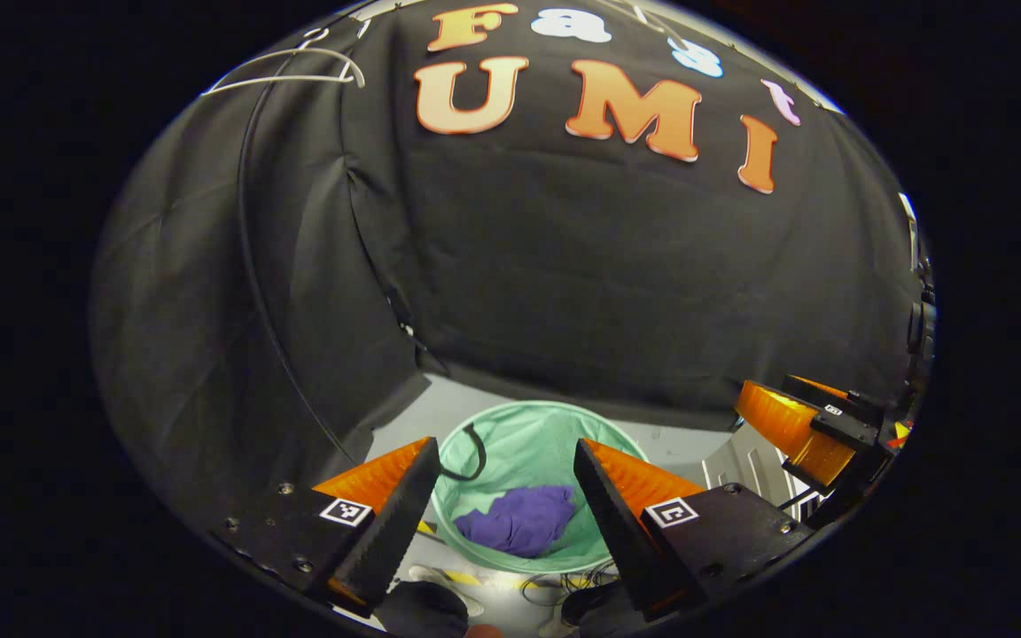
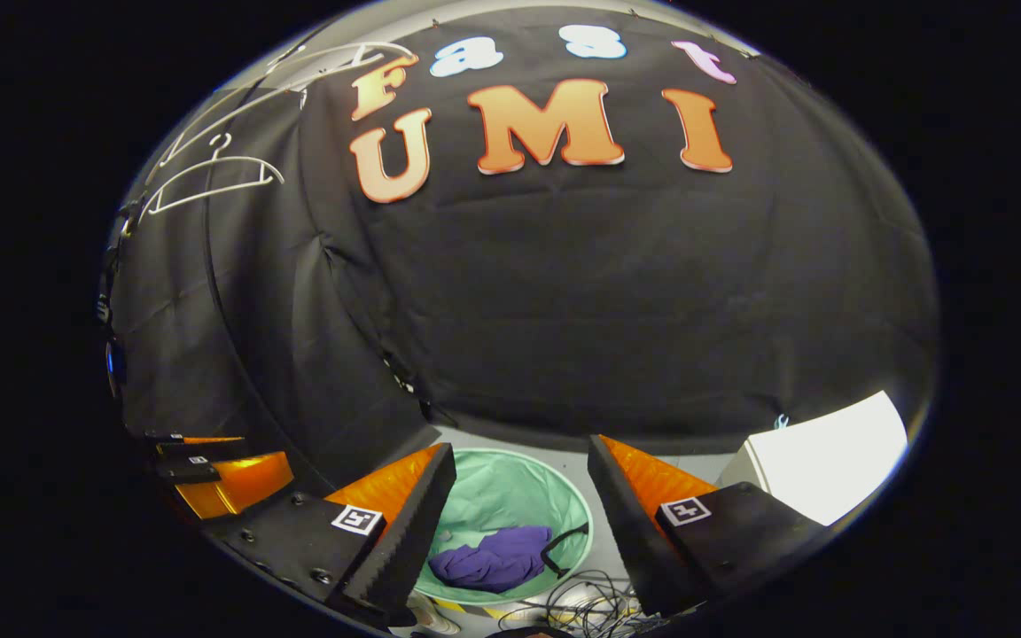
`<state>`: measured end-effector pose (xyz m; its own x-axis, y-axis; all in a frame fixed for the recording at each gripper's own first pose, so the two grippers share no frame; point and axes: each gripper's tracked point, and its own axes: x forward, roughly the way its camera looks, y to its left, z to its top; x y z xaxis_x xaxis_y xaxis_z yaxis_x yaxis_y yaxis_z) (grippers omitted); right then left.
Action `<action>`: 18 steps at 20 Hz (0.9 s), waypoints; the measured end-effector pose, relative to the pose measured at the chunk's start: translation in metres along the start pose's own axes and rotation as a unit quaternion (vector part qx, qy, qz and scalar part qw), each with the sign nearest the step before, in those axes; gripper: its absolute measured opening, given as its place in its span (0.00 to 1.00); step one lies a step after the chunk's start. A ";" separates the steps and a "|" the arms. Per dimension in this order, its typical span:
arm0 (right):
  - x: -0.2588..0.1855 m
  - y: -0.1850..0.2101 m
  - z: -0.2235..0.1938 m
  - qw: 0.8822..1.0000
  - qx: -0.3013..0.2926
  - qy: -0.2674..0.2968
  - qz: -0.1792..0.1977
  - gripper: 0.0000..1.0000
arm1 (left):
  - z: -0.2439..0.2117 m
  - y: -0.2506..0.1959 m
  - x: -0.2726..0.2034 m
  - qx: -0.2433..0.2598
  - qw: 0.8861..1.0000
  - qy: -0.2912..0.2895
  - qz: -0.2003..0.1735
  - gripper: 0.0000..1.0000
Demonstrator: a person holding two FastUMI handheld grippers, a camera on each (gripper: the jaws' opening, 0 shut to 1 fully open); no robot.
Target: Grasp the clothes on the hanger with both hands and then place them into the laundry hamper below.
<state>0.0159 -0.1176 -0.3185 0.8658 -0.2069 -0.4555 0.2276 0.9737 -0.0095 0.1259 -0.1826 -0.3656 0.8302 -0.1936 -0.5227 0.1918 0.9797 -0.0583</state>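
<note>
A purple garment [image 1: 521, 519] lies crumpled inside the round green laundry hamper [image 1: 528, 434] on the floor below. My left gripper [image 1: 505, 478] hangs open above the hamper, nothing between its fingers. In the right gripper view the same purple garment [image 2: 493, 558] rests in the hamper [image 2: 502, 487], and my right gripper [image 2: 521, 478] is open and empty over it. Bare white hangers [image 2: 209, 182] hang at the upper left; one hanger [image 1: 284, 75] is seen at the top left of the left gripper view. The right gripper [image 1: 807, 425] appears at the far right there, the left gripper [image 2: 218, 474] at the far left here.
Loose cables [image 2: 586, 602] lie on the floor in front of the hamper. A white box [image 2: 821, 465] stands to the hamper's right. The black cloth wall [image 1: 564, 266] rises behind, and a dark pole [image 1: 253, 266] runs down its left side.
</note>
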 end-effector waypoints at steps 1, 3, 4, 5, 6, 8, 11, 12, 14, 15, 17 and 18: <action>-0.013 -0.002 0.019 1.000 -0.004 -0.014 0.001 0.98 | 0.016 0.003 -0.013 0.001 1.000 -0.019 0.001 0.97; -0.027 0.001 0.047 0.999 -0.012 -0.041 0.000 0.98 | 0.044 0.007 -0.034 0.002 0.998 -0.056 0.004 0.97; -0.034 0.004 0.059 0.998 -0.014 -0.053 0.001 0.98 | 0.058 0.010 -0.044 0.002 0.997 -0.076 0.004 0.97; -0.041 0.005 0.068 0.998 -0.018 -0.063 0.002 0.98 | 0.072 0.011 -0.053 0.003 0.996 -0.094 0.007 0.97; -0.048 0.006 0.077 0.997 -0.022 -0.072 0.002 0.98 | 0.083 0.012 -0.065 0.003 0.994 -0.109 0.011 0.96; -0.063 0.009 0.097 0.995 -0.030 -0.095 0.003 0.89 | 0.103 0.006 -0.078 0.004 0.989 -0.144 0.011 0.96; -0.087 0.021 0.124 0.992 -0.022 -0.121 0.020 0.89 | 0.139 0.002 -0.116 -0.003 0.980 -0.197 0.006 0.95; -0.097 0.024 0.132 0.991 -0.018 -0.129 0.025 0.89 | 0.144 0.005 -0.128 -0.006 0.977 -0.213 0.006 0.95; -0.115 0.026 0.146 0.988 -0.019 -0.148 0.030 0.89 | 0.159 0.009 -0.150 -0.013 0.971 -0.240 0.007 0.94; -0.122 0.029 0.153 0.987 -0.023 -0.157 0.029 0.89 | 0.166 0.012 -0.159 -0.014 0.968 -0.250 0.007 0.94; -0.135 0.037 0.169 0.983 -0.032 -0.177 0.032 0.89 | 0.173 0.013 -0.170 -0.013 0.964 -0.266 0.007 0.94; -0.141 0.039 0.173 0.982 -0.033 -0.183 0.034 0.89 | 0.174 0.013 -0.174 -0.013 0.962 -0.273 0.008 0.93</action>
<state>-0.0199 -0.0667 -0.1011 0.9829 -0.1500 -0.1072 0.1451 0.9880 -0.0524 0.0754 -0.1453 -0.1276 0.9855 -0.1698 0.0001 0.1693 0.9824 -0.0785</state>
